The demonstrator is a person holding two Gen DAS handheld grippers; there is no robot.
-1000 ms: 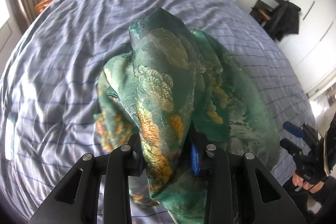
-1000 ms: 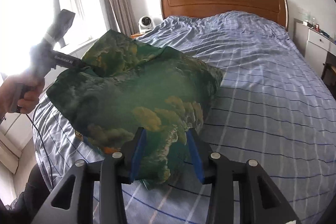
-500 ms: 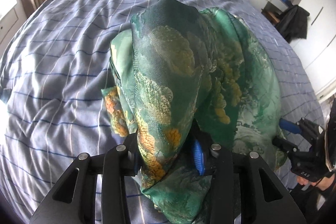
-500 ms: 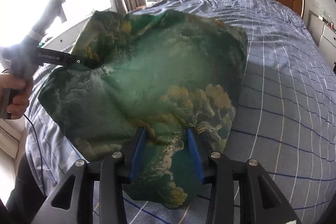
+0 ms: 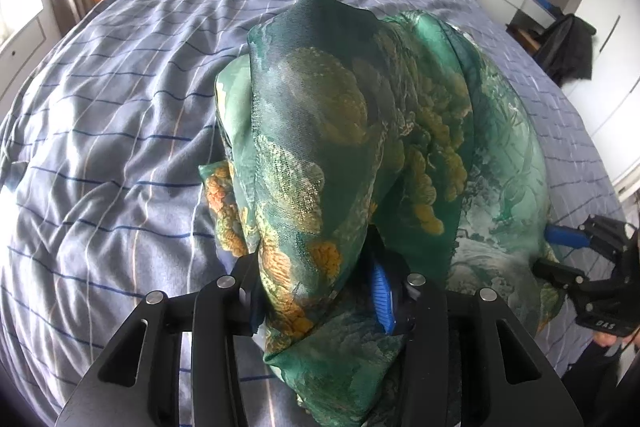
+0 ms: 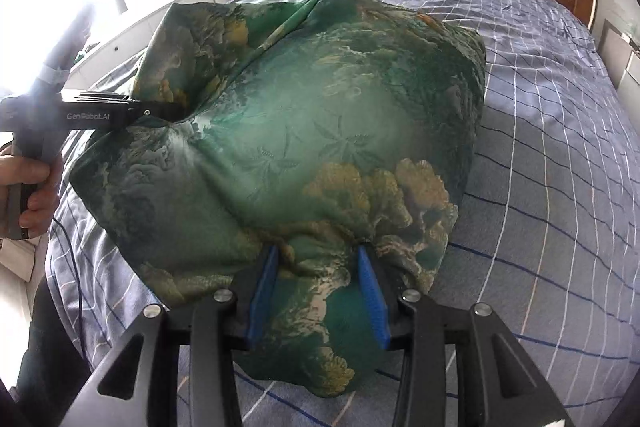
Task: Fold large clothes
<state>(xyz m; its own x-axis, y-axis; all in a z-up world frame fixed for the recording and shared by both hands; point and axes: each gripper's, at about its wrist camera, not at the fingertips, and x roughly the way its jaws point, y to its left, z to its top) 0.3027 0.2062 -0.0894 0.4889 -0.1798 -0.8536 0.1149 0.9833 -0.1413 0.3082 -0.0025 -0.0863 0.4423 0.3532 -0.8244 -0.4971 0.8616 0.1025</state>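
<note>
While bunched on the bed (image 6: 560,187), green garment (image 6: 320,131) between both grippers' clamping fingers (image 5: 380,291), left pair lately loosening.

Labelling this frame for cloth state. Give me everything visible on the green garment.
The green garment is thin, glossy woven fabric with darker green and yellow-orange cloud-like patterns. It is bunched and partly doubled over, billowing in a mound over the blue striped bedspread, its lower edges resting there. The left gripper has a gathered fold between its fingers, its jaws having just been opening. The right gripper holds another bunched edge between its blue pads. No sleeves, collar or fastenings can be made out.
</note>
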